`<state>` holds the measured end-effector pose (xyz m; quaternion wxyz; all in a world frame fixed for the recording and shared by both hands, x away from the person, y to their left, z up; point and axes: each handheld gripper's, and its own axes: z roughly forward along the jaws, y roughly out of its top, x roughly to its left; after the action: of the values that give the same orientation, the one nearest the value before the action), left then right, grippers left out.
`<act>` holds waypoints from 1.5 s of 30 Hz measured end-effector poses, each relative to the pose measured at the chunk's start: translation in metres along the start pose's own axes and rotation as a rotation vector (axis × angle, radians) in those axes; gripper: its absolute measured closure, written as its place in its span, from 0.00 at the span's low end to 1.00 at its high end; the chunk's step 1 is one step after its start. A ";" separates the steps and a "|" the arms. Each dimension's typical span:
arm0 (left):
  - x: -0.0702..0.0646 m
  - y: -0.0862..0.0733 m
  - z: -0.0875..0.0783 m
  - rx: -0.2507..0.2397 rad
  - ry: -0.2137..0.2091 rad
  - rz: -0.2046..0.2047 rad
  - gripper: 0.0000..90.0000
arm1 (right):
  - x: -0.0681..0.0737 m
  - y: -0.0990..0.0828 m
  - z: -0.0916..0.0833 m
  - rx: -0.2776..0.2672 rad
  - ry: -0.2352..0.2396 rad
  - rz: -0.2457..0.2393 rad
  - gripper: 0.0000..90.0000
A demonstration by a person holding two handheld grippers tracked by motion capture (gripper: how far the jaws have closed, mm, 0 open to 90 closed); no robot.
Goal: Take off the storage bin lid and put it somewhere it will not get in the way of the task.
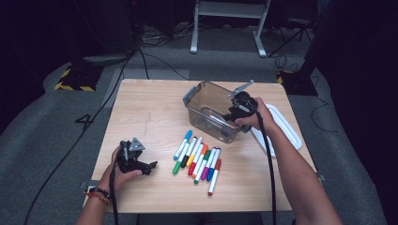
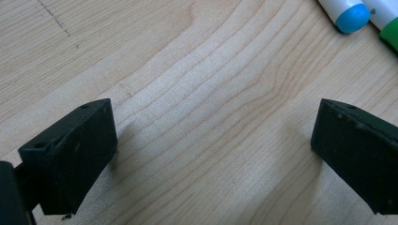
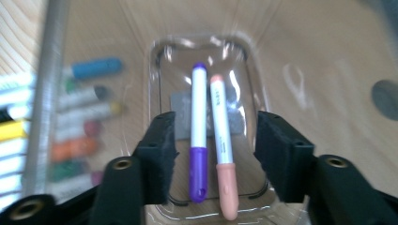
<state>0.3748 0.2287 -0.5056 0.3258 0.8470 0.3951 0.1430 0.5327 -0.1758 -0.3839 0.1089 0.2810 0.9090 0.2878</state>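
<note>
The right gripper (image 1: 233, 114) hangs over the clear bin (image 1: 202, 101) near the table's (image 1: 141, 108) far right corner. Its fingers (image 3: 159, 140) stand half open and grip nothing; below the gap, a purple marker (image 3: 199, 136) and a pink marker (image 3: 222, 145) lie side by side on the bin's floor. The high view adds the marker row (image 1: 197, 161) mid-table and the left gripper (image 1: 149, 167) near the front left corner, fingers (image 2: 75, 150) wide over bare wood.

Tabletop (image 1: 155, 112) lit bright from overhead, bg room v. dark. Right gripper view motion-blurred, glare on clear bin (image 3: 202, 56). Left gripper view sharp, soft shadows beside tongs.
</note>
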 end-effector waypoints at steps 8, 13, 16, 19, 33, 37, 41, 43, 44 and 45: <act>0.000 0.000 0.000 0.000 0.000 -0.001 0.01 | 0.009 -0.016 -0.041 -0.150 -0.089 0.026 0.34; 0.000 0.000 0.000 0.000 0.000 -0.001 0.01 | 0.016 -0.031 -0.063 -0.221 -0.120 0.033 0.29; 0.000 0.000 0.000 -0.001 0.001 0.001 0.01 | 0.022 -0.040 -0.075 -0.250 -0.129 0.024 0.28; 0.000 0.000 0.000 0.000 0.002 0.003 0.01 | 0.031 -0.050 -0.086 -0.286 -0.158 0.008 0.27; 0.000 0.000 0.000 0.000 0.006 0.000 0.01 | 0.087 -0.101 -0.094 -0.334 -0.115 -0.033 0.28; 0.000 0.000 0.000 -0.001 0.008 0.001 0.01 | 0.101 -0.116 -0.083 -0.312 -0.065 -0.062 0.29; 0.000 0.000 0.000 -0.002 0.008 -0.001 0.01 | 0.111 -0.125 -0.065 -0.267 0.001 -0.097 0.31; 0.000 0.000 0.000 -0.001 0.008 0.000 0.01 | 0.116 -0.127 -0.055 -0.253 0.052 -0.109 0.31; 0.000 0.000 0.000 -0.001 0.008 0.000 0.01 | 0.120 -0.128 -0.048 -0.245 0.075 -0.119 0.31; 0.000 0.000 0.000 -0.001 0.008 -0.001 0.01 | 0.122 -0.129 -0.043 -0.237 0.084 -0.127 0.31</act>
<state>0.3744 0.2286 -0.5055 0.3248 0.8460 0.3966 0.1466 0.3599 -0.2129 -0.4283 0.1213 0.1960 0.8884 0.3971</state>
